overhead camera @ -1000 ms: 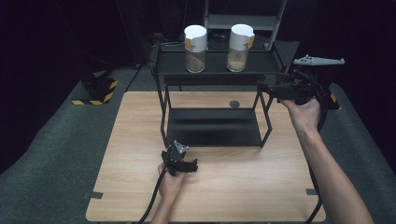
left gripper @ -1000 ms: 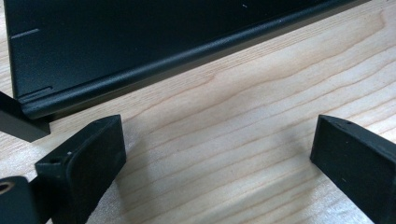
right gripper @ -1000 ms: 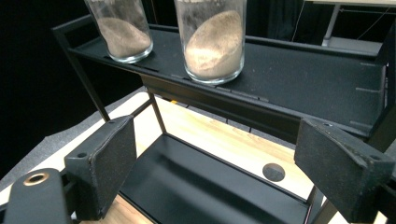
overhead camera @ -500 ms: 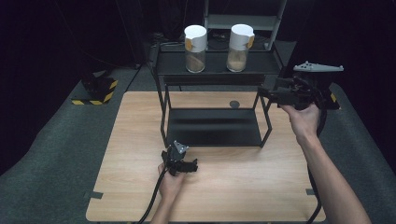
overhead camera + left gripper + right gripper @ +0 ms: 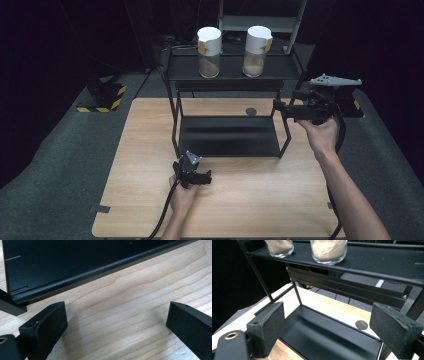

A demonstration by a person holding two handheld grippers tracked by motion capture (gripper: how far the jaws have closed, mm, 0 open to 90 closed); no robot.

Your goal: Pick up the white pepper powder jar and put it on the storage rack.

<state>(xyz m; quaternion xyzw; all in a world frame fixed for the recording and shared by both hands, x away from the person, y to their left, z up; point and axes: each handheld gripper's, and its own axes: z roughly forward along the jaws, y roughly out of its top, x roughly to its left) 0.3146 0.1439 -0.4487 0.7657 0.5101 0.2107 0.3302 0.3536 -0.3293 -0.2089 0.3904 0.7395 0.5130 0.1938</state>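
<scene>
**Ana:** Reaching for the jars, I'd say: the right tongs (image 5: pixel 280 106) hang at the right end of the black rack (image 5: pixel 227 137), jaws spread wide and holding nothing, just below the level of the top shelf (image 5: pixel 372 263).

**Ben:** Which jar is nearer to them?

**Ana:** The right-hand jar (image 5: pixel 256 51), white-lidded, with pale powder inside. It stands upright on the top shelf, just beside the left-hand jar (image 5: pixel 209 52), which holds a browner fill. In the right gripper view both glass bases sit above the jaws.

**Ben:** So how to do it well?

**Ana:** Lift the tongs to the height of the glass, come in level, and straddle the body below the lid. Glass is slick, so I'd close squarely on the middle. Mind the neighbouring jar and the rack's corner post.

**Ben:** And the other hand?

**Ana:** The left tongs (image 5: pixel 197 175) rest low over the tabletop (image 5: pixel 150 145), just in front of the rack's lower shelf (image 5: pixel 75 262), also wide open and empty.

**Ben:** The surroundings?

**Ana:** A light wood-grain tabletop with a small dark round mark (image 5: pixel 251 111) behind the rack. Grey carpet (image 5: pixel 65 145) around it, a yellow-and-black striped block (image 5: pixel 102 97) on the floor at left, black backdrop, and a pale shelving unit (image 5: pixel 260 20) behind.
</scene>
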